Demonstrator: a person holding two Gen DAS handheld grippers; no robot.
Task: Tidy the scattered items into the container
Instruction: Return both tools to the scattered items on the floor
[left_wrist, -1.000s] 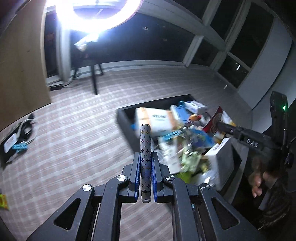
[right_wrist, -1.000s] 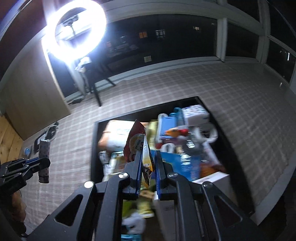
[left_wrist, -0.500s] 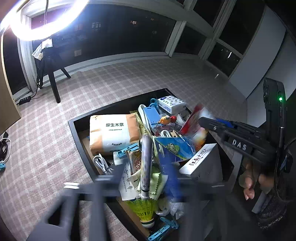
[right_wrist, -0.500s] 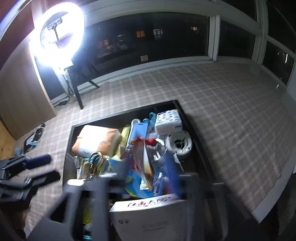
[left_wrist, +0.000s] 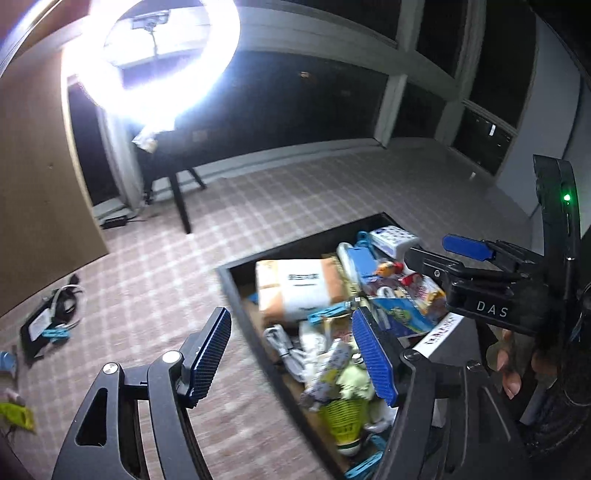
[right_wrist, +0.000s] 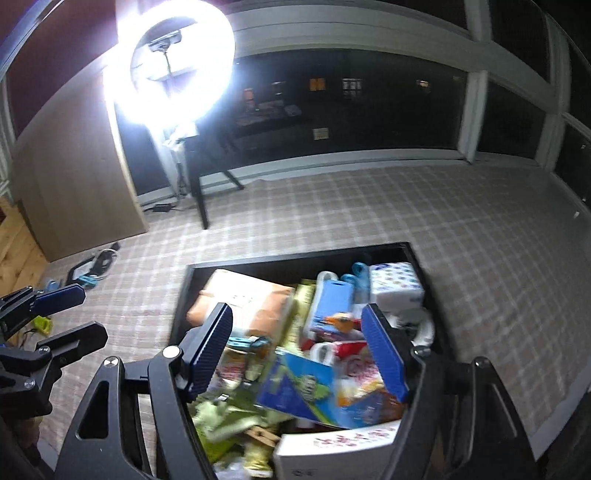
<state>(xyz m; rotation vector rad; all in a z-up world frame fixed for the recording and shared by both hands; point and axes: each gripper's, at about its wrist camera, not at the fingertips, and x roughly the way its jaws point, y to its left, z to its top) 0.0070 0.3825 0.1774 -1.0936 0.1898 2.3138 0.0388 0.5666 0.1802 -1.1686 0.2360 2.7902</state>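
Black-walled and rectangular, the container (right_wrist: 295, 260) sits on a checked carpet (right_wrist: 461, 236) and is heaped full of small household items. Near its far left corner lies an orange and white tissue pack (right_wrist: 243, 302); a dotted white pack (right_wrist: 395, 282) fills the far right corner, with a blue flat case (right_wrist: 328, 302) between them. Nearer the camera lie a blue picture packet (right_wrist: 295, 387), a white box (right_wrist: 332, 450) at the near edge, and a patterned tube (left_wrist: 328, 373) resting among green and white clutter beside a green shuttlecock (left_wrist: 343, 417). The left gripper (left_wrist: 291, 354) hangs above the container's left wall, jaws wide apart with nothing between them. The right gripper (right_wrist: 299, 350) hangs over the middle of the pile, its jaws opening, also holding nothing; the items seen between its blue pads (right_wrist: 384, 354) lie below in the container. A person's hand (left_wrist: 517, 362) grips the right gripper's handle at the right edge of the left view. On the carpet far to the left lie a tangle of cables (left_wrist: 55, 314) and a yellow-green scrap (left_wrist: 16, 415), well apart from the container. A bright ring light (right_wrist: 170, 62) on a tripod glares in front of dark windows (right_wrist: 369, 103).
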